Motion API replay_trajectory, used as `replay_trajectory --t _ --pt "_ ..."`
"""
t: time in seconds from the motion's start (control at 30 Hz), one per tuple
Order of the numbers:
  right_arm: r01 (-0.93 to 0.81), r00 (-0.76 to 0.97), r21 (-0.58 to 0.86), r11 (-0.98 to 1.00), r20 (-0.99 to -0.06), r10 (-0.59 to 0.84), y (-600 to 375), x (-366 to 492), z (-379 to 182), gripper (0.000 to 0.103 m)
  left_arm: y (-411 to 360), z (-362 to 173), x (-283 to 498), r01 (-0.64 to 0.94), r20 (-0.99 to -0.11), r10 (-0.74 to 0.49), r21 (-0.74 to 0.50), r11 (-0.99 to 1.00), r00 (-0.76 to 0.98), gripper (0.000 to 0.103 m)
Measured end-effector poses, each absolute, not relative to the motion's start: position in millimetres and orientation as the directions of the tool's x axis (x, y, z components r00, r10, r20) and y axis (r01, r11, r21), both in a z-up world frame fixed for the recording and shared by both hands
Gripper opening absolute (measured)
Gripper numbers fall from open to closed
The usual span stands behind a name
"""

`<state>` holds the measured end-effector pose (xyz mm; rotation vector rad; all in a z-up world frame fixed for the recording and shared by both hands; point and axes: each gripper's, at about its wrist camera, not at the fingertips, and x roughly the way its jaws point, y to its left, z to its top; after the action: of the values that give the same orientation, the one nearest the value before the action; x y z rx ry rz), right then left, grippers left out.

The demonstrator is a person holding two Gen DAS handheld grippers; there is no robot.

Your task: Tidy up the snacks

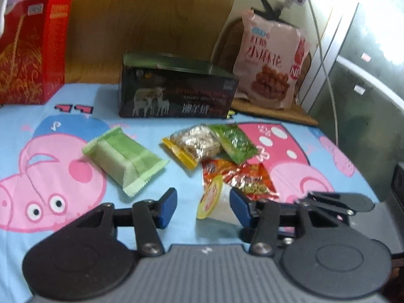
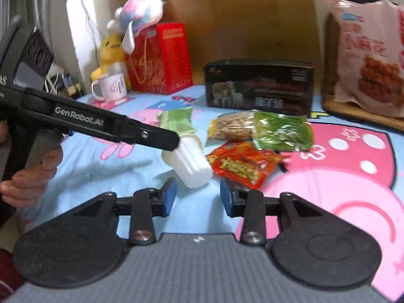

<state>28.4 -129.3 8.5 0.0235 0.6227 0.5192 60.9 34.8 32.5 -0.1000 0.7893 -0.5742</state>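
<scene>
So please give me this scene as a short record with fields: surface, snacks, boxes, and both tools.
surface: blue cartoon-pig bedsheet
loose snacks: pale green wrapped bar; clear nut pack with yellow edge; green foil pack; red-orange foil pack; white ridged plastic cup with yellow lid, on its side
boxes: black carton; red gift box
big bag: pink snack bag
left tool: open, cup between its fingers
right tool: open, holds nothing

Left gripper (image 1: pixel 203 205) agape around jelly cup (image 1: pixel 211 198)

Bare sheet (image 1: pixel 176 229) lies before the snack cluster; black box (image 1: pixel 176 93) blocks behind
</scene>
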Motion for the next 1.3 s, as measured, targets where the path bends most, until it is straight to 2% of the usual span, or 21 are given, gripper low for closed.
replay_trajectory --t 0.1,0.23,0.4,0.57,0.7,0.87,0.9,0.97,1.03,1.17,1.3 --pt "-0.474 0.684 0.143 0.869 -0.561 0.466 -119 39 3 0.041 34 26 66 0.499 -0.629 -0.605 -0.367 0.785 0.489 0.034" --pt "-0.474 0.684 0.134 0.87 -0.567 0.459 -118 50 6 0.038 34 32 69 0.517 -0.62 -0.596 -0.333 0.789 0.51 0.033" --pt "-0.475 0.716 0.145 0.868 -0.51 0.477 -123 72 26 0.038 34 62 95 0.517 -0.573 -0.6 -0.325 0.792 0.559 0.033" --pt "-0.449 0.774 0.118 0.886 -0.443 0.451 -122 124 52 0.038 25 92 142 0.489 -0.501 -0.549 -0.261 0.833 0.669 0.035" --pt "-0.42 0.8 0.111 0.9 -0.424 0.426 -118 174 60 0.038 15 98 188 0.438 -0.474 -0.489 -0.222 0.871 0.733 0.036" --pt "-0.397 0.794 0.102 0.912 -0.461 0.397 -109 223 52 0.039 3 86 229 0.345 -0.508 -0.37 -0.146 0.927 0.778 0.038" --pt "-0.384 0.801 0.1 0.918 -0.458 0.385 -109 225 50 0.043 3 84 232 0.322 -0.516 -0.341 -0.13 0.938 0.786 0.038" --pt "-0.346 0.824 0.111 0.932 -0.44 0.358 -116 222 50 0.044 15 80 230 0.31 -0.512 -0.349 -0.162 0.937 0.785 0.039" --pt "-0.334 0.831 0.167 0.928 -0.413 0.373 -130 211 49 0.044 32 76 221 0.303 -0.504 -0.367 -0.208 0.93 0.782 0.044" --pt "-0.321 0.83 0.252 0.913 -0.389 0.4 -155 175 43 0.044 62 64 206 0.254 -0.514 -0.354 -0.257 0.933 0.782 0.047" --pt "-0.32 0.77 0.339 0.885 -0.452 0.451 -158 159 23 0.044 84 42 191 0.208 -0.573 -0.342 -0.288 0.935 0.745 0.047"
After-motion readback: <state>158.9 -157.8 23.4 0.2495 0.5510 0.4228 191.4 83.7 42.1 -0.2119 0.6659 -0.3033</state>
